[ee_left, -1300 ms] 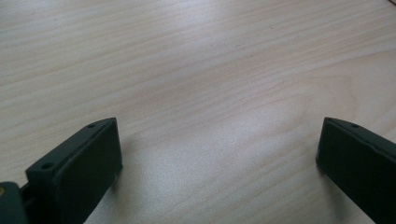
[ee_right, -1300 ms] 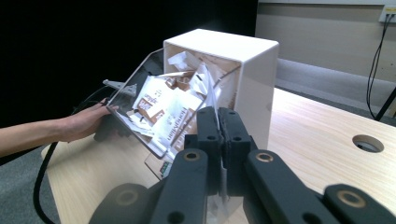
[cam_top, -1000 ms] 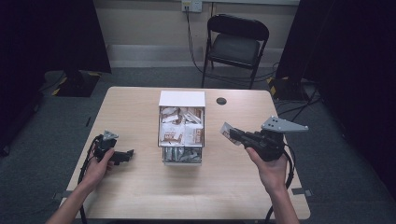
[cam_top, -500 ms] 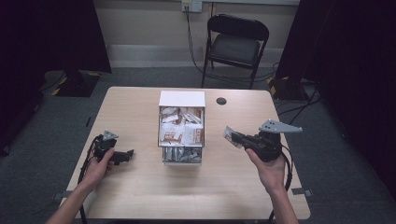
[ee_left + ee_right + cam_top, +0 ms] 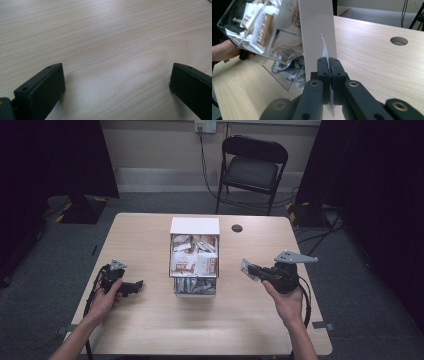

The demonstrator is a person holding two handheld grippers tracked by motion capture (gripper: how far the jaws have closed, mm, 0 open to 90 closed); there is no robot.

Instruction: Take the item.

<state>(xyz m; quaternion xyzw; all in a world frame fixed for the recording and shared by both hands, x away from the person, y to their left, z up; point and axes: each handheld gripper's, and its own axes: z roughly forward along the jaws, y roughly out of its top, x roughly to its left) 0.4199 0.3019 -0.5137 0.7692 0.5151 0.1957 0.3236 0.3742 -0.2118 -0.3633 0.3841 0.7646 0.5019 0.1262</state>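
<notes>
A clear plastic organiser box (image 5: 194, 255) (image 5: 262, 32) with a white side panel stands in the middle of the table and holds several brown-and-white sachets. My right gripper (image 5: 248, 268) (image 5: 328, 62) is shut on a thin white sachet (image 5: 245, 268) (image 5: 324, 50), held edge-on just right of the box and low over the table. My left gripper (image 5: 136, 285) (image 5: 116, 80) rests at the left of the table, its jaws wide open over bare wood with nothing between them.
The wooden table (image 5: 150, 330) has a round cable hole (image 5: 237, 228) (image 5: 399, 40) behind the box. A black folding chair (image 5: 252, 170) stands beyond the far edge. Cables trail from both grippers toward the near edge.
My right gripper has come down toward the table with the sachet in it. The left gripper has stayed put.
</notes>
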